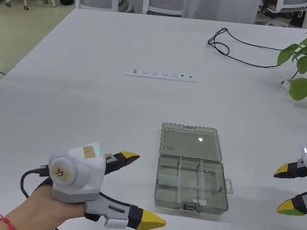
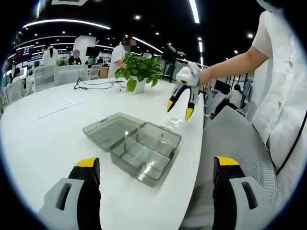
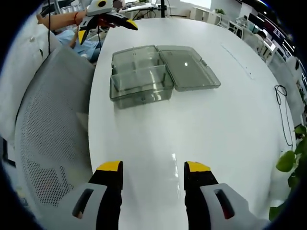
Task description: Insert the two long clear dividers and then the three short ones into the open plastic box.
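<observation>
Left gripper (image 1: 141, 187) sits low at the near edge of the table (image 1: 86, 100), a hand (image 1: 33, 208) wrapped round its grip, yellow-tipped jaws spread wide with nothing between them. Over on the far side, the right gripper (image 1: 287, 189) has its jaws parted too, and it carries nothing. Between the two, closer to the right one, lies the box (image 1: 163, 191), grey-tinted and see-through, with its lid (image 1: 191, 142) folded flat back onto the table, away from the person. Inside, clear dividers (image 1: 200, 178) stand upright: two long lines run front to back, and at least one short piece crosses on the left. An exact count I cannot make, clear plastic on clear plastic. My read is that this is the seating stage, so here is what counts. Come in from straight above and pinch a divider by its top edge only. Keep it vertical and line both ends up with the wall grooves before pressing. Push down evenly, because one end going first will likely jam the piece at a tilt. The free gripper should rest on the box rim, since a light box on a smooth table looks ready to slide. The short pieces need both long ones fully down first. Beyond the box, well apart from it, a white power strip (image 1: 160, 75) lies flat.
</observation>
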A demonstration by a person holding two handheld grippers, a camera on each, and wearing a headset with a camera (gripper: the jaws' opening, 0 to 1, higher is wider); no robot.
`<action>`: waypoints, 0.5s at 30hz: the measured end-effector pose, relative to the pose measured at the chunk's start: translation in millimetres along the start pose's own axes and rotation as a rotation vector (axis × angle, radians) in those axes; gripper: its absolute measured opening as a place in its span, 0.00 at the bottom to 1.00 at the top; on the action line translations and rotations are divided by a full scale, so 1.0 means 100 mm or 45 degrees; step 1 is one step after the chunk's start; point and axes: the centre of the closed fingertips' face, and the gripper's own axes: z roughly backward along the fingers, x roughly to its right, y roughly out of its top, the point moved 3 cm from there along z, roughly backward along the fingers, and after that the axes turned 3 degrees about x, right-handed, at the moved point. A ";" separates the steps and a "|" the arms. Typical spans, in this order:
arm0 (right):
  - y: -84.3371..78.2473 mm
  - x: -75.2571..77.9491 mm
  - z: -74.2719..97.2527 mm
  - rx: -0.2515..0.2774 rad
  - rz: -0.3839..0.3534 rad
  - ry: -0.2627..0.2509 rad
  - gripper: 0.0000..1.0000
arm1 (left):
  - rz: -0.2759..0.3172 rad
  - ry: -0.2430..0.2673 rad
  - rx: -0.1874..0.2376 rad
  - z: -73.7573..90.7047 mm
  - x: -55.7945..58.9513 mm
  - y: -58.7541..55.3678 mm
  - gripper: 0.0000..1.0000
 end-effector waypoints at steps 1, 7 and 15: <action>-0.02 0.01 -0.02 -0.013 0.007 0.000 0.52 | 0.001 0.000 -0.001 0.00 0.00 0.00 1.00; -0.14 0.05 -0.16 -0.093 0.074 -0.001 0.51 | 0.007 -0.003 -0.008 -0.01 0.00 -0.01 1.00; -0.24 0.09 -0.27 -0.152 0.095 0.001 0.48 | 0.009 -0.006 -0.005 -0.02 0.00 -0.01 1.00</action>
